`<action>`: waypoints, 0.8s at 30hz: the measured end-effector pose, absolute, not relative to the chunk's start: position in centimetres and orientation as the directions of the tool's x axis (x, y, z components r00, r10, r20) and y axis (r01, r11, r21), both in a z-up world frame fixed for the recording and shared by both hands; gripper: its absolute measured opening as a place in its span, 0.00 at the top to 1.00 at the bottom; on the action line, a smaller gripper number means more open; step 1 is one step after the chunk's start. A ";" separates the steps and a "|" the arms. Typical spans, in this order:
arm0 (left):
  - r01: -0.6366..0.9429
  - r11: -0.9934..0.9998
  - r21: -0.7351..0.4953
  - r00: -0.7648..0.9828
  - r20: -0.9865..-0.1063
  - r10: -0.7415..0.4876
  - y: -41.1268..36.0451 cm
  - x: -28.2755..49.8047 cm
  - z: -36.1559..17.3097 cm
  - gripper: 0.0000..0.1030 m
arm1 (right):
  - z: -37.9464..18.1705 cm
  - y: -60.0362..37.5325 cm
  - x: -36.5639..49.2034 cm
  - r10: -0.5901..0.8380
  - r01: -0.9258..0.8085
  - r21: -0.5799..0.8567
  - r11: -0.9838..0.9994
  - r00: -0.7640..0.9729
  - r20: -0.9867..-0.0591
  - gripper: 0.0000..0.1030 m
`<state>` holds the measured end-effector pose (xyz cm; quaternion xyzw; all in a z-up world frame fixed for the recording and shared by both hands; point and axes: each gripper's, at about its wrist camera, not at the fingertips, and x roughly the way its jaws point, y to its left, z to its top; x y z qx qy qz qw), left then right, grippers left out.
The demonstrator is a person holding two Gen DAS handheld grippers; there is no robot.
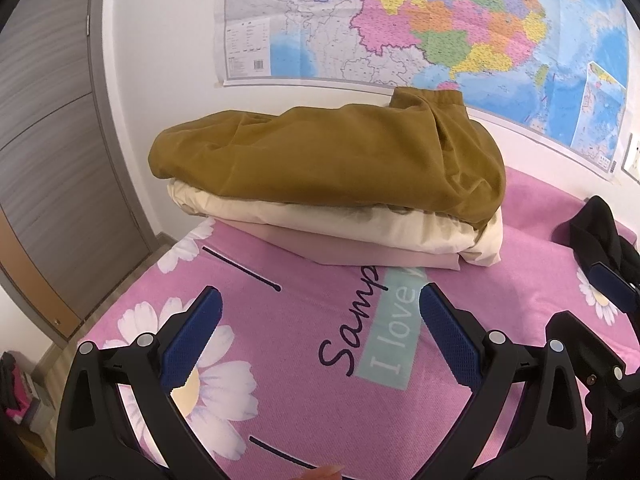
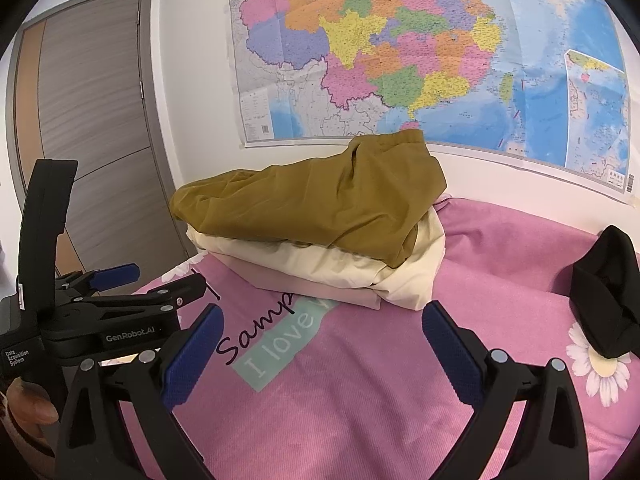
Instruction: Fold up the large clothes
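Mustard trousers (image 1: 332, 156) top the folded stack at 12 o'clock; left gripper (image 1: 320, 336) and right gripper (image 2: 320, 350) both gape, empty, over pink bedsheet (image 2: 360, 408).

Both fisheye views look forward from low over a pink flower-printed bed cover (image 1: 320, 408), each between its own pair of black, blue-padded fingers, facing the far white wall with a large coloured map (image 1: 420, 20). The left wrist view sits near a stack of folded clothes topped by a mustard-brown garment (image 1: 328, 156), which fills its centre. The right wrist view stands further right and a little further back, seeing the left gripper (image 2: 156, 276) at its left edge. Both share the stack, the map, a grey wooden door (image 2: 96, 128) at far left, and a black cloth item (image 2: 604, 292) at right.
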<state>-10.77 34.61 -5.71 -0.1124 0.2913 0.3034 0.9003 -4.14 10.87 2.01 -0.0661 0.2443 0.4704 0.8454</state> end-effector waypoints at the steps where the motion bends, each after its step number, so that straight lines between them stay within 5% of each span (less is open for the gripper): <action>1: -0.613 0.790 -0.025 0.645 -0.592 0.482 34.6 -10.8 -5.7 0.05 | 2.0 10.8 -4.1 0.764 -0.828 0.118 0.548 0.438 -0.475 0.06; 24: -0.611 0.791 -0.019 0.643 -0.595 0.482 34.2 -10.4 -5.7 0.05 | 1.7 10.8 -3.8 0.756 -0.819 0.128 0.559 0.441 -0.483 0.06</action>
